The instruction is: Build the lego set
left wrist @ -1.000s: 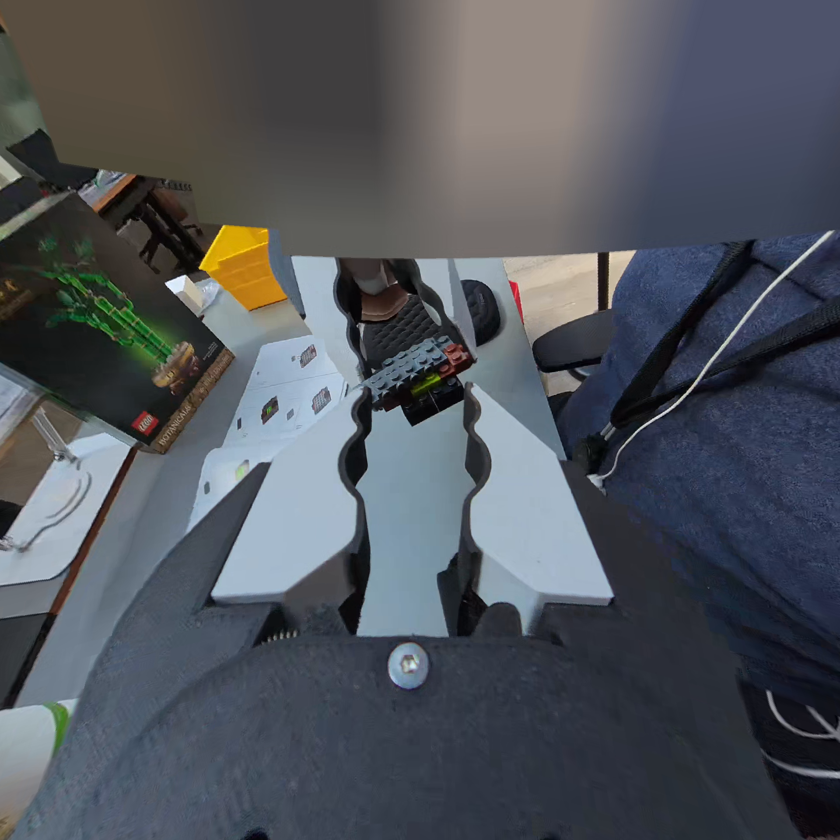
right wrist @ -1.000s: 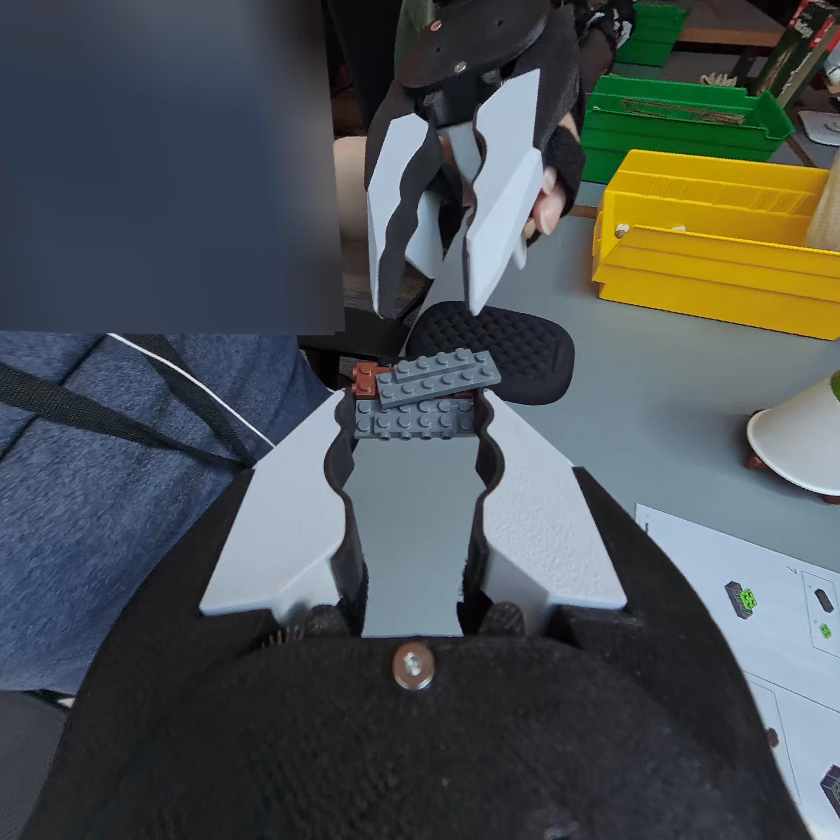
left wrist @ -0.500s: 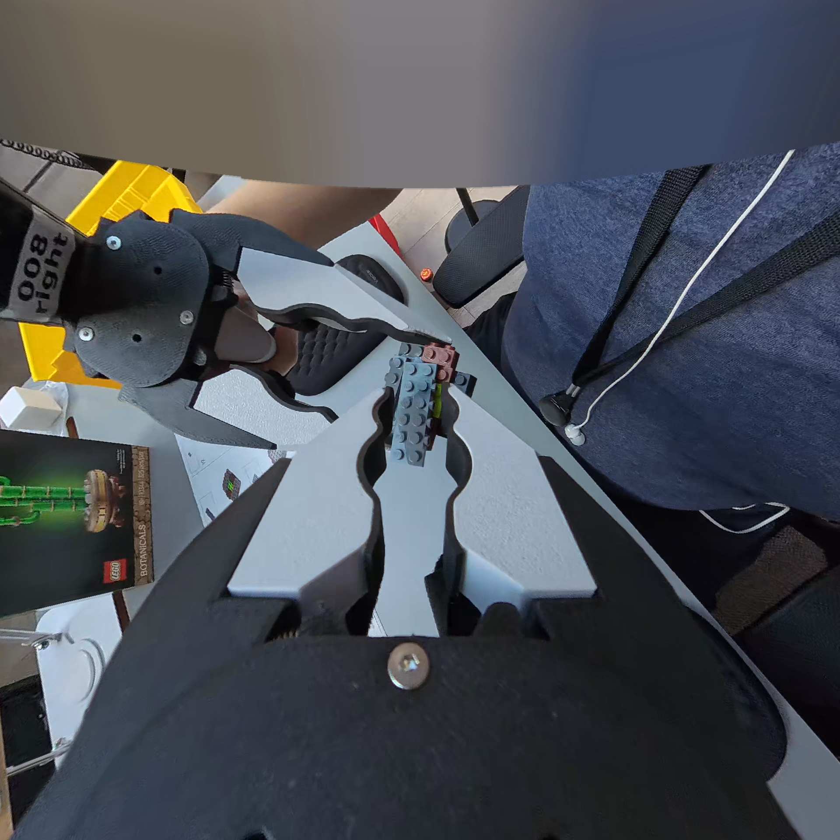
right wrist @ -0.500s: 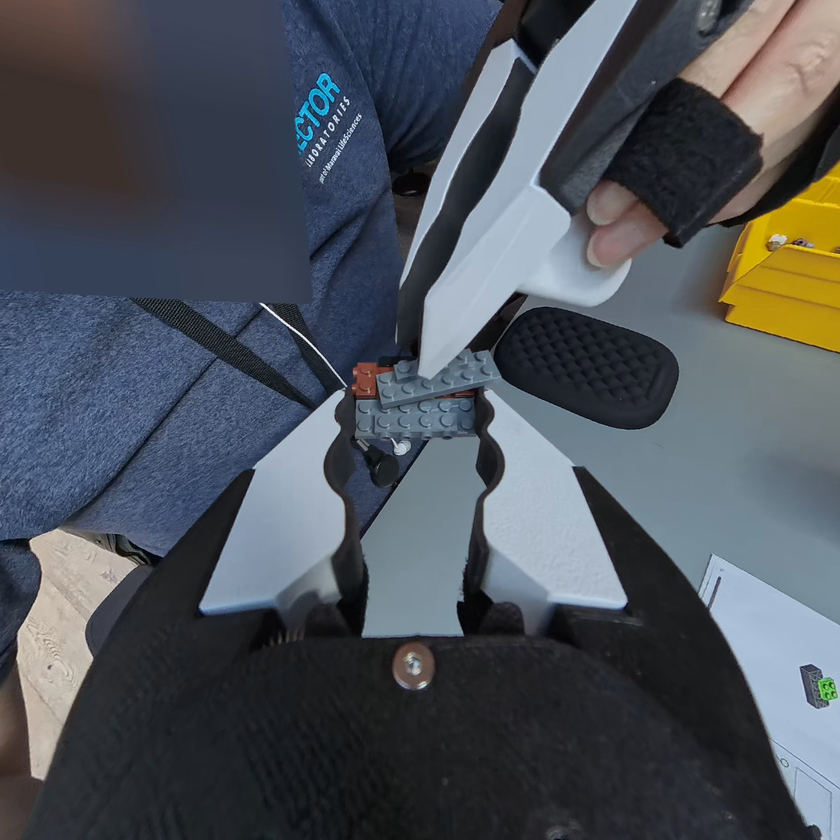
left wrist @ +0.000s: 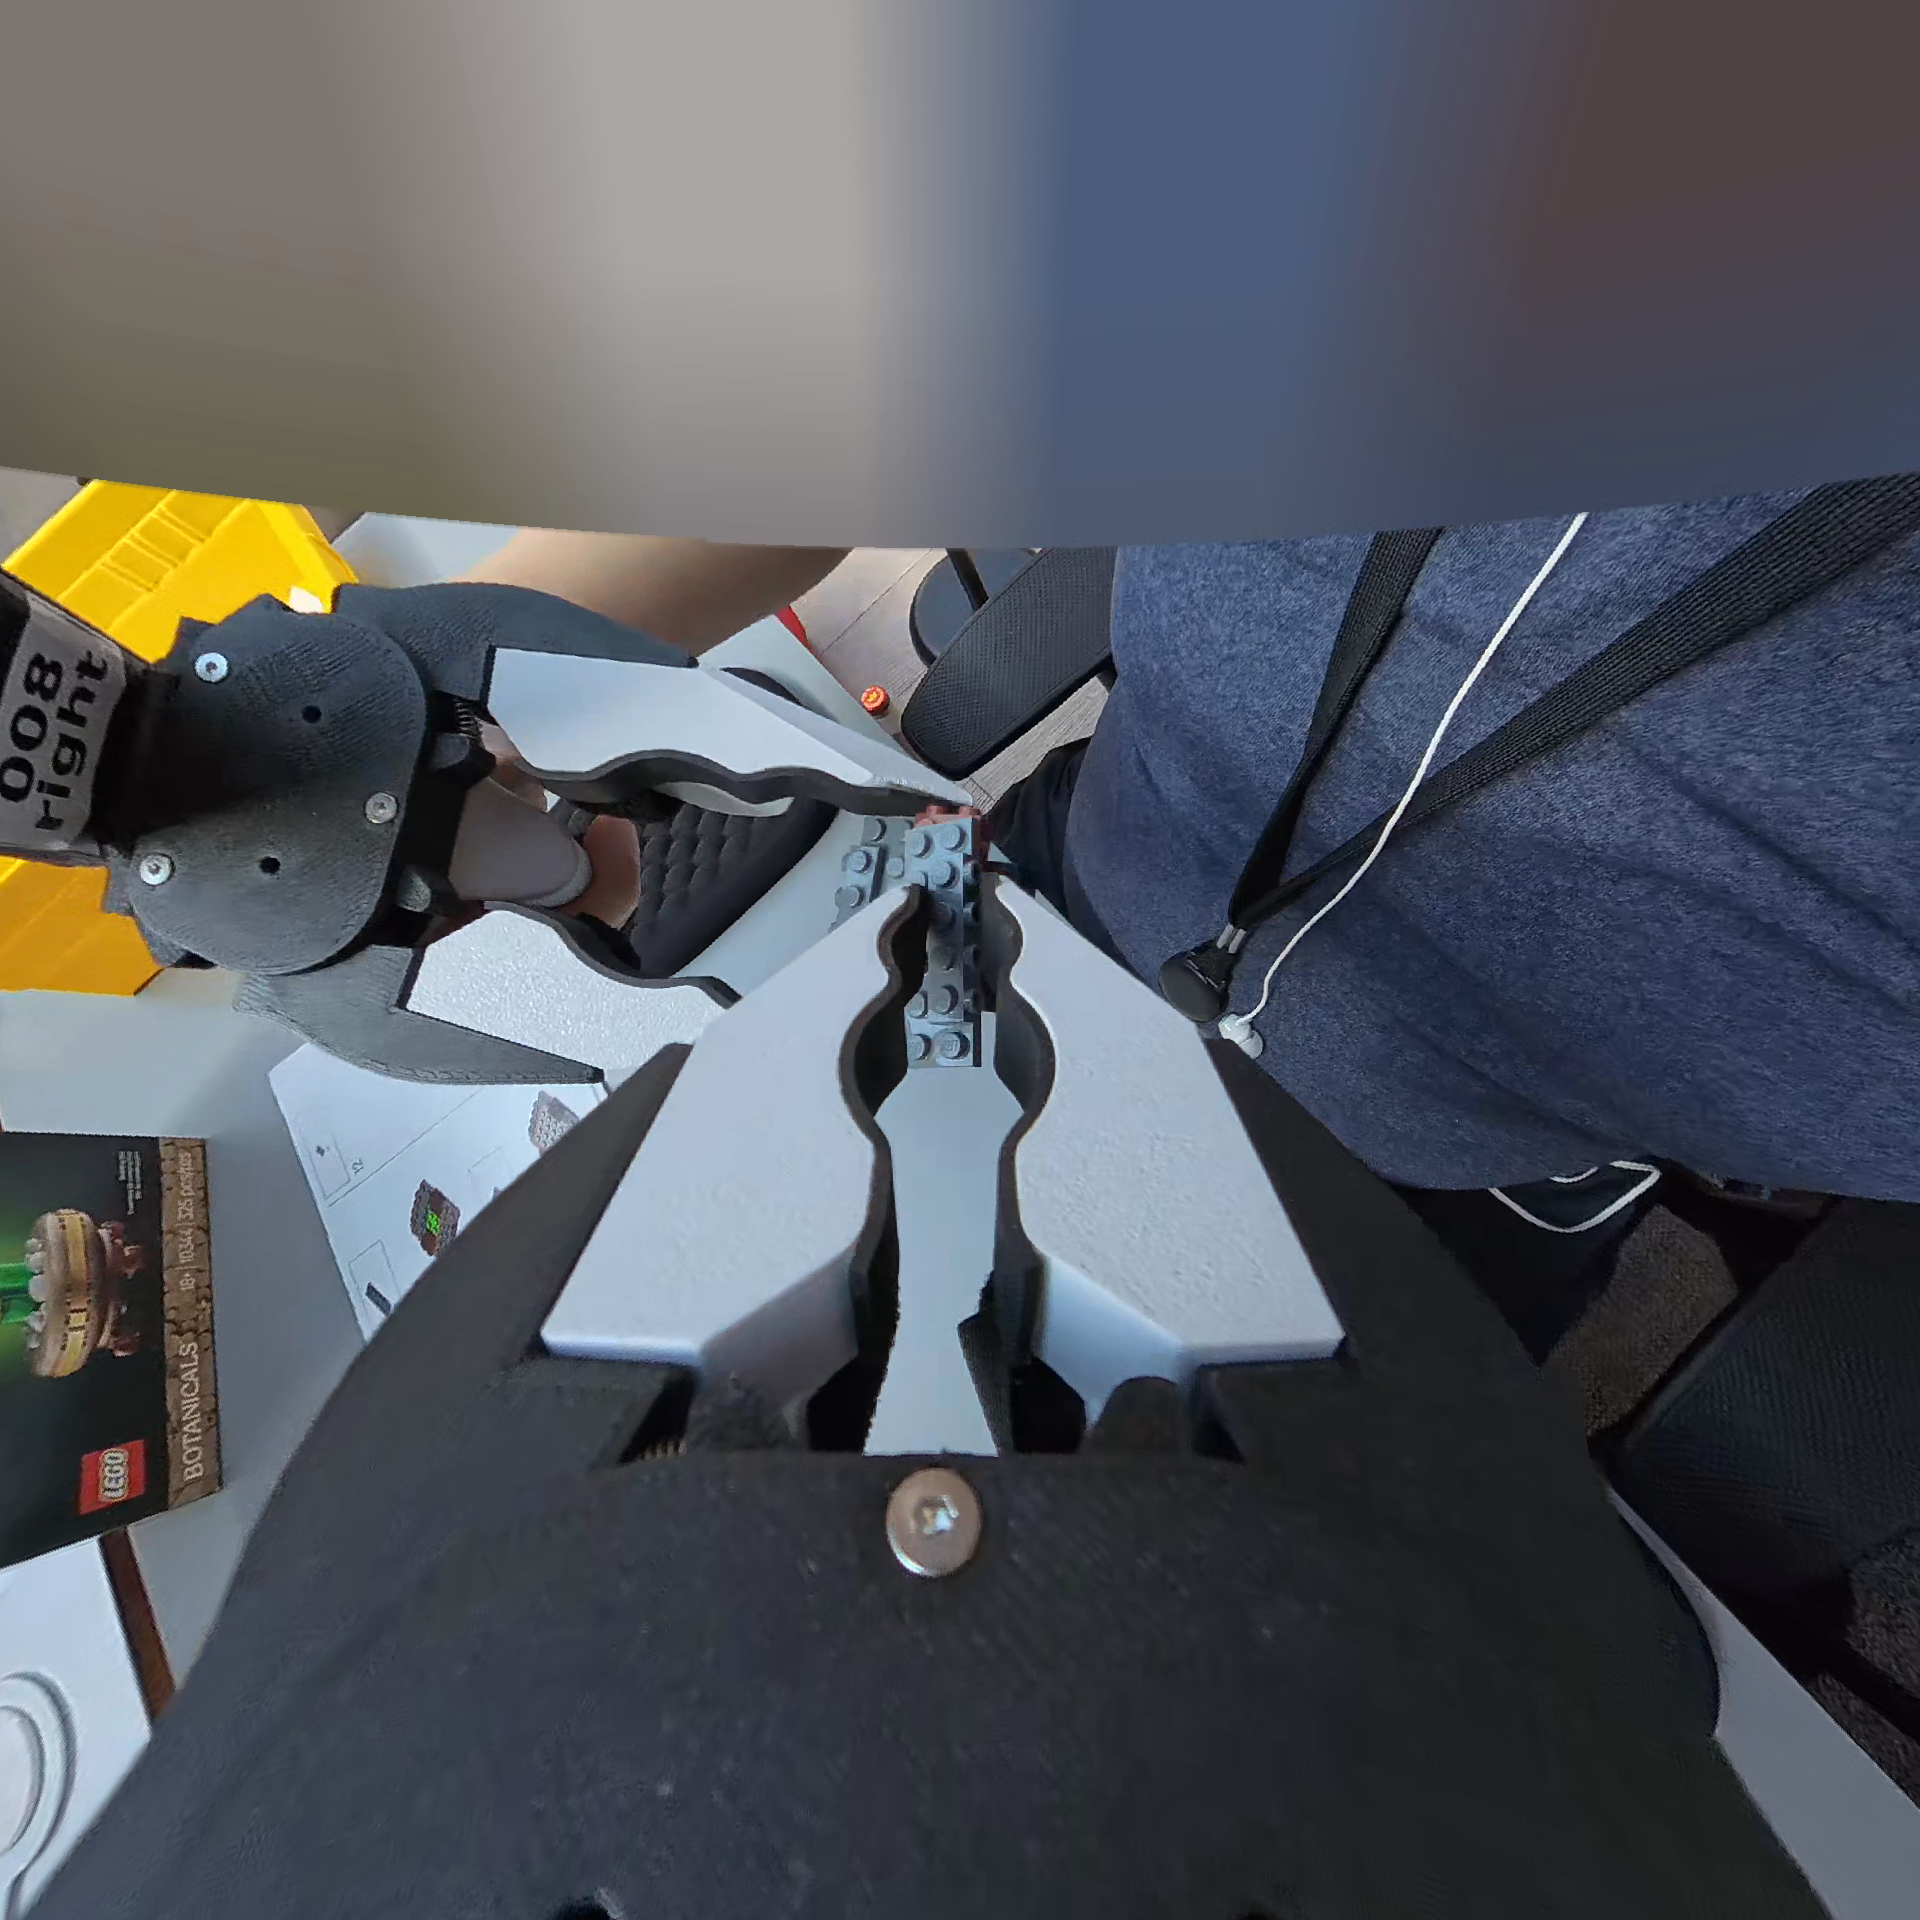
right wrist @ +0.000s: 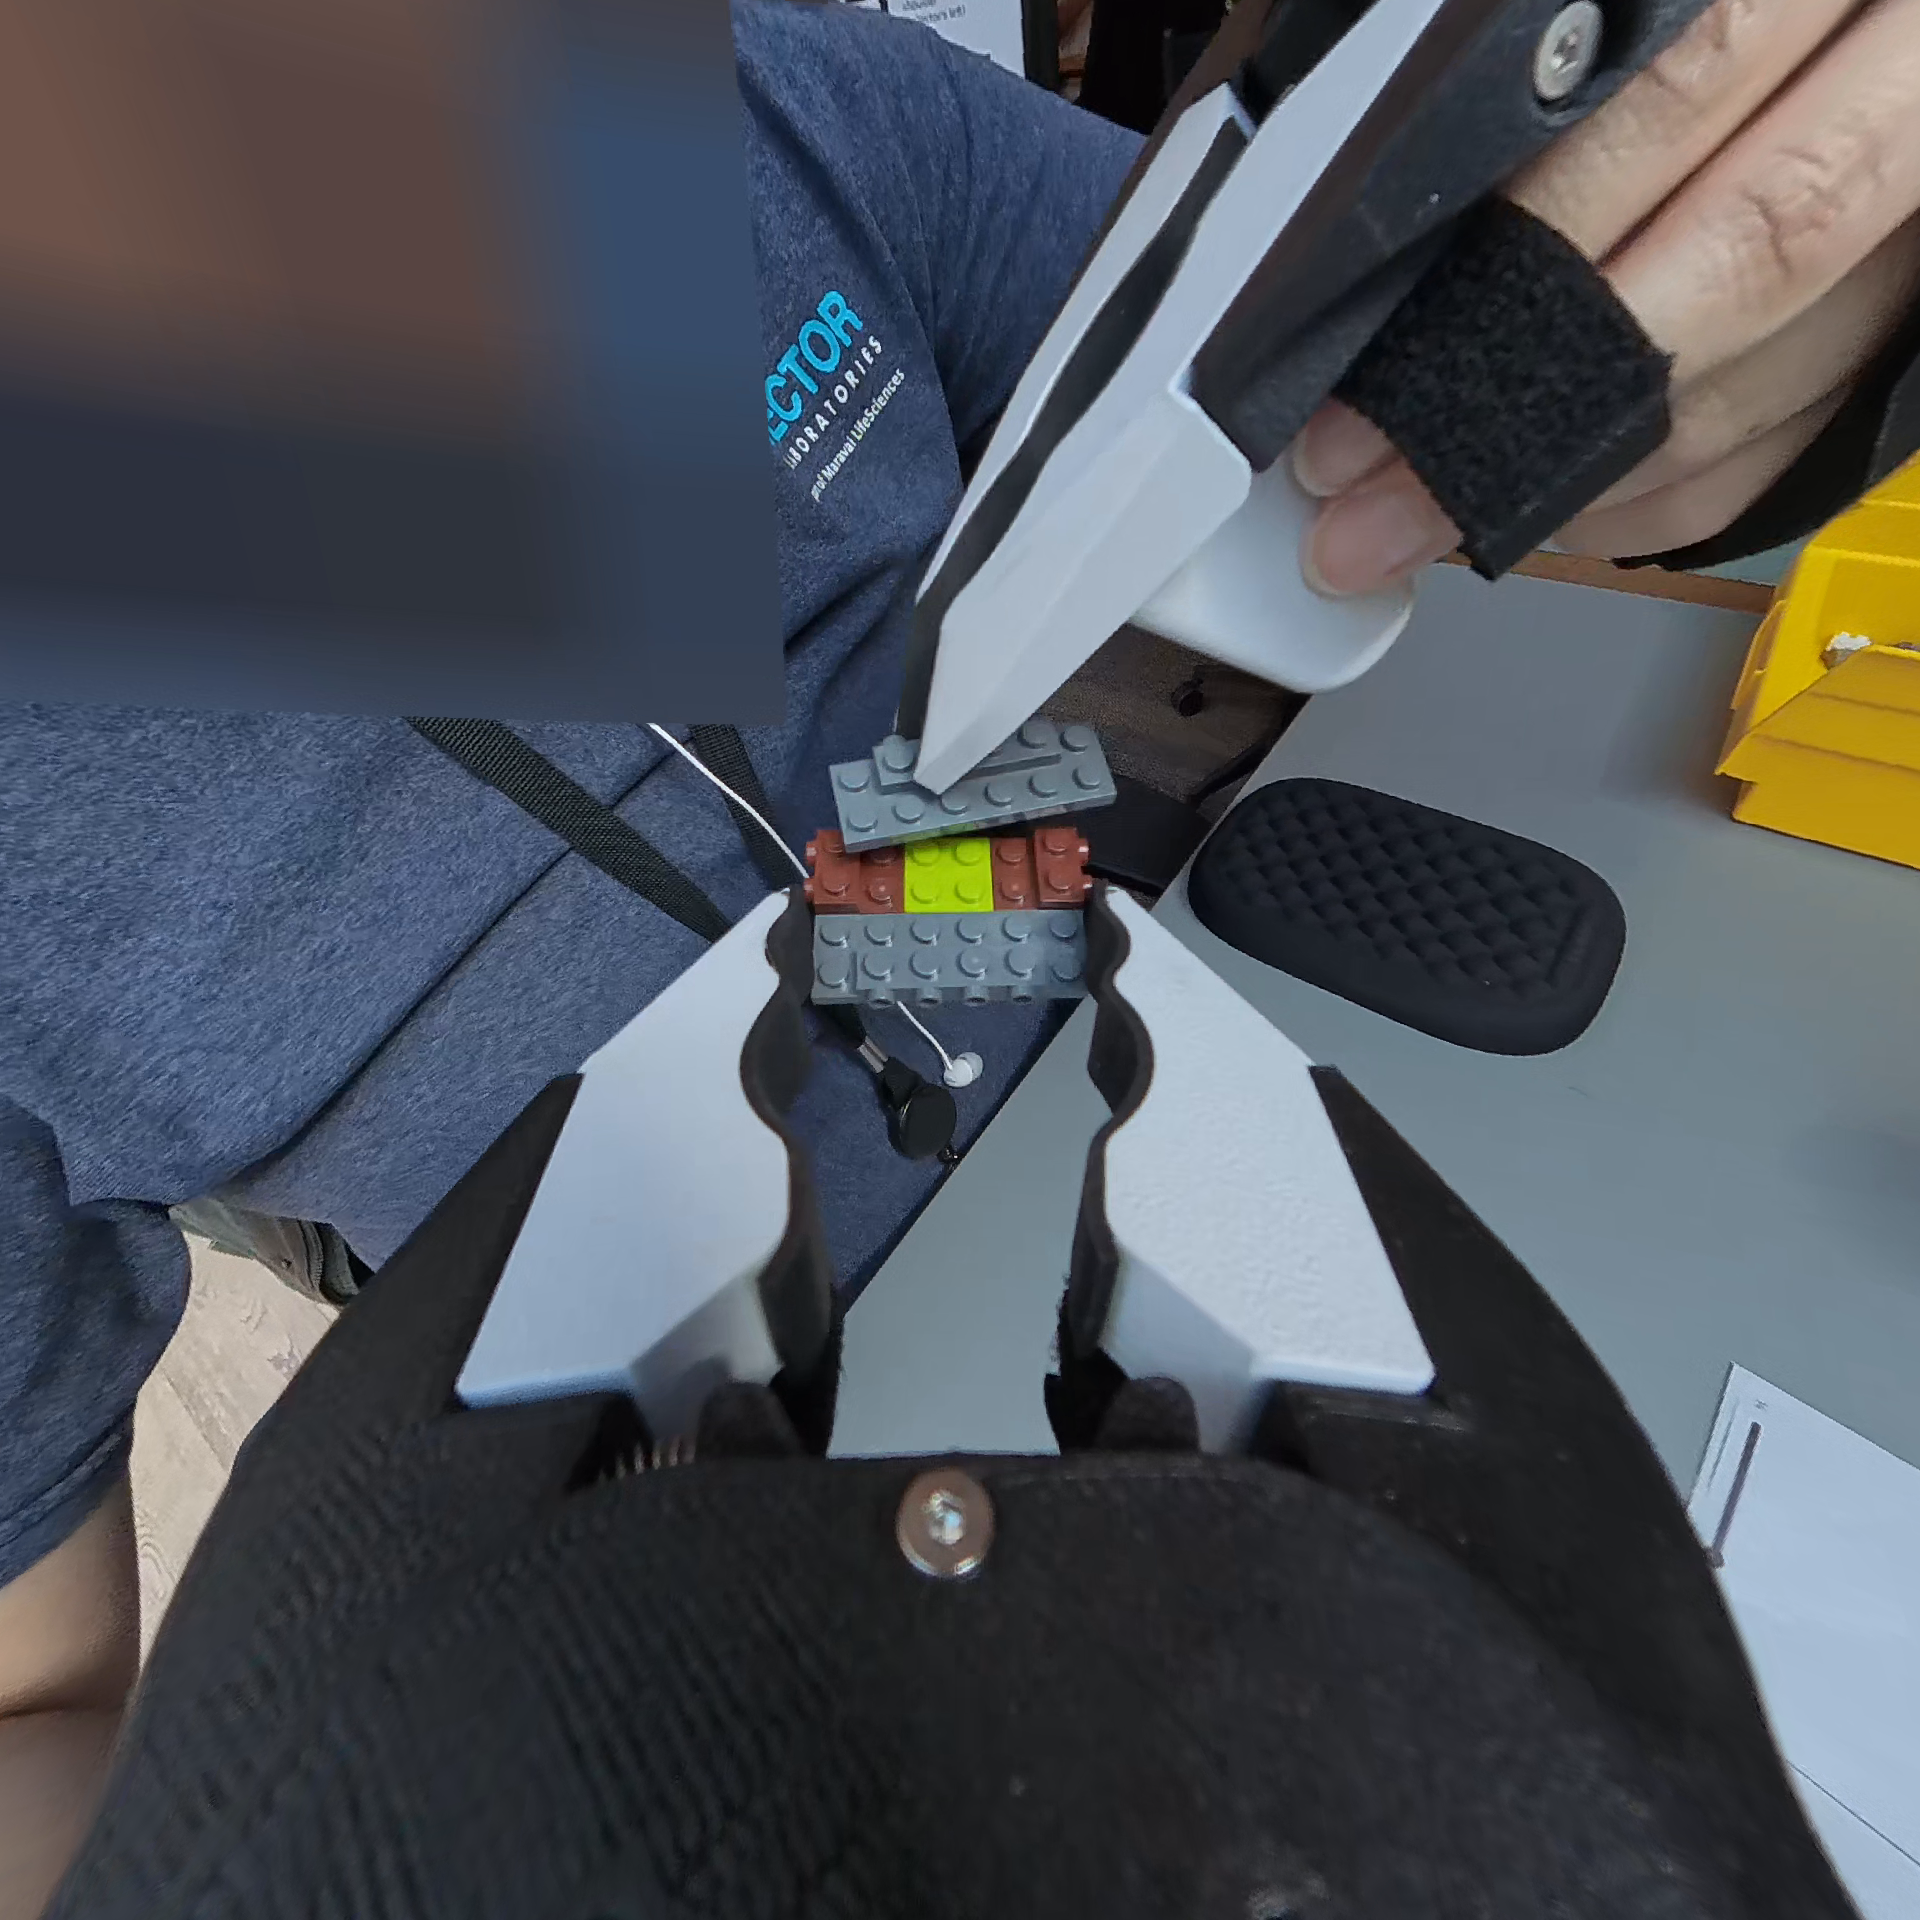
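My right gripper [right wrist: 945,914] is shut on a small lego assembly [right wrist: 951,961] with a grey studded plate in front and brown and lime bricks [right wrist: 945,878] behind. It is held in the air over the table's near edge. My left gripper [right wrist: 920,758] comes in from the upper right and is shut on a grey plate [right wrist: 1039,795] that sits tilted above the brown and lime layer. In the left wrist view the grey plate [left wrist: 951,977] lies lengthwise between my left gripper's [left wrist: 956,904] fingertips. My right gripper [left wrist: 868,883] reaches in from the left.
A black ribbed pad [right wrist: 1403,914] lies on the grey table [right wrist: 1558,1195]. Yellow bins [right wrist: 1829,727] stand behind it. An instruction sheet [left wrist: 416,1164] and the set's box [left wrist: 104,1330] lie to the left. A person in a blue shirt [left wrist: 1507,883] sits close at the table edge. Less than 4 cm separates the two grippers' tips.
My left gripper came in from apart and closed on the top grey plate. That plate now sits raised and tilted, and the lime and brown layer beneath shows.
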Demonstrator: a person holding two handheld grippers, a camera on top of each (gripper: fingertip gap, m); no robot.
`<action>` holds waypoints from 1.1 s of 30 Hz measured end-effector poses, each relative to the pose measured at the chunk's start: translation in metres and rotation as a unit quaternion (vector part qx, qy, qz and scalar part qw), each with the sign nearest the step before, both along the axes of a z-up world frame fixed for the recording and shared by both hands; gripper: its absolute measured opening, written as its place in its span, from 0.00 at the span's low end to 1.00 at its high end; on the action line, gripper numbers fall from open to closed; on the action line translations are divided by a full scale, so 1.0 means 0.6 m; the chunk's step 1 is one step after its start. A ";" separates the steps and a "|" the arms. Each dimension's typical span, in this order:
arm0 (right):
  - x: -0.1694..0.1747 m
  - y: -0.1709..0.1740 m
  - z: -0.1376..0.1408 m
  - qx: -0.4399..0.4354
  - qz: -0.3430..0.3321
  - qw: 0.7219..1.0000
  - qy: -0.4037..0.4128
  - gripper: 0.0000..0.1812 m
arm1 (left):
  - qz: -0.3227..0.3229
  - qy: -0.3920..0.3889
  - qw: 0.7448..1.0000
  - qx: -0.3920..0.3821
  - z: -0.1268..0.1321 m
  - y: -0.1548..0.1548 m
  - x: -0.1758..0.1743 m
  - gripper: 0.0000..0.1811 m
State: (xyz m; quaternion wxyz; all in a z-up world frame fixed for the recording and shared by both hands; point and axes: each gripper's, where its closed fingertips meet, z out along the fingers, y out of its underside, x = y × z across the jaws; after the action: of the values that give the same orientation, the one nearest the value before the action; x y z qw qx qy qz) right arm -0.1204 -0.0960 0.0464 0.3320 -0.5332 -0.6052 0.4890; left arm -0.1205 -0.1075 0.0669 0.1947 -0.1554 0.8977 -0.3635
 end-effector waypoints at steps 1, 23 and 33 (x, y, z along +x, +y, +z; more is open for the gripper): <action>0.002 -0.002 0.003 -0.002 0.004 1.000 0.005 0.29 | -0.003 0.000 1.000 0.001 0.001 -0.003 -0.003 0.04; 0.014 0.004 0.076 -0.094 0.103 0.959 0.249 0.29 | -0.006 0.068 0.996 -0.064 0.062 -0.011 0.009 0.04; 0.032 0.040 0.092 -0.127 0.068 0.938 0.316 0.29 | 0.032 0.106 0.985 -0.130 0.080 0.007 0.037 0.02</action>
State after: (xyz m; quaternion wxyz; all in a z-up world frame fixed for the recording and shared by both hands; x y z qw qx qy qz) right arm -0.1014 -0.0719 0.1016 0.4015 -0.3469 -0.4366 0.7265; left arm -0.0982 -0.1033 0.1146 0.0886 -0.2457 0.8530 -0.4518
